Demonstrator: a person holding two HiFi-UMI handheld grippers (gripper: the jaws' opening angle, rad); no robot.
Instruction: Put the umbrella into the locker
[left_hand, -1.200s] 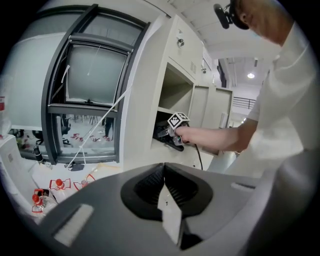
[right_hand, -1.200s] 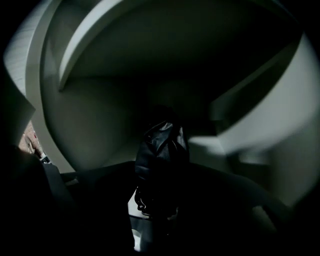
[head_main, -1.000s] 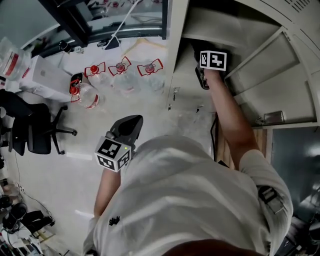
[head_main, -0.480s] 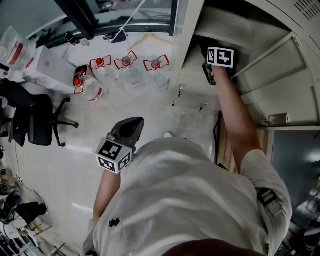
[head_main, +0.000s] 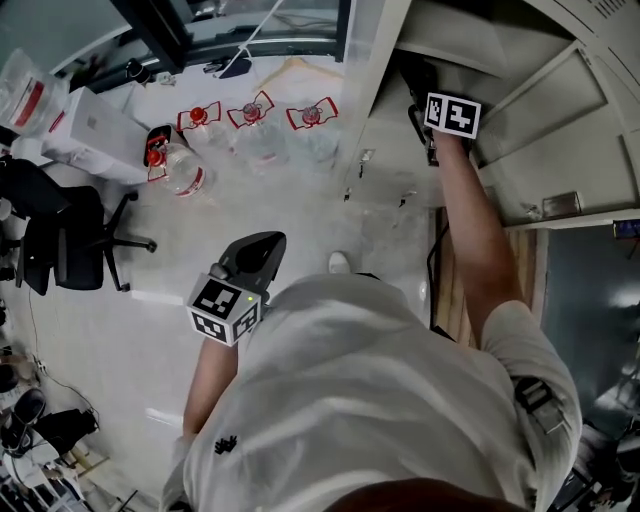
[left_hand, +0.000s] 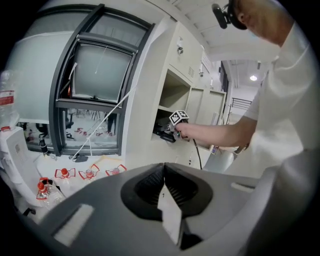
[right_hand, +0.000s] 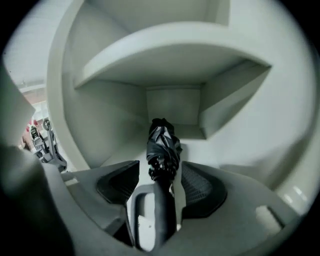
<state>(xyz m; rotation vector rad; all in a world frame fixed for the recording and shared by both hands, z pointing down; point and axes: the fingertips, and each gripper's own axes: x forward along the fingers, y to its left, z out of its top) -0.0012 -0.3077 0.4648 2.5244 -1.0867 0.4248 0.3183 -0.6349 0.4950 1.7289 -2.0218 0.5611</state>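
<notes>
A room with a pale floor (head_main: 300, 200) and a bank of cream lockers along one wall. The left hand-held gripper (head_main: 258, 250) hangs low by the person's side, well apart from the lockers. Its jaws are pressed together with nothing between them (left_hand: 164, 180).

The right hand-held gripper (head_main: 425, 95) is stretched out on a straight arm to the open locker (head_main: 400, 150). Its jaws pinch the handle of the folded black umbrella (right_hand: 162, 145), which runs straight out ahead of the jaws. The bundled canopy lies just beyond the fingertips, inside the compartment, above its floor and pointing at the back wall (right_hand: 175, 105). Whether its far end touches the locker floor cannot be told.

Beyond the left hand-held gripper, a row of bottles (head_main: 250, 120) with red caps stands on the floor, and a black chair (head_main: 70, 250) stands out to its left. Behind the bottles is a dark-framed window (left_hand: 95, 75).
</notes>
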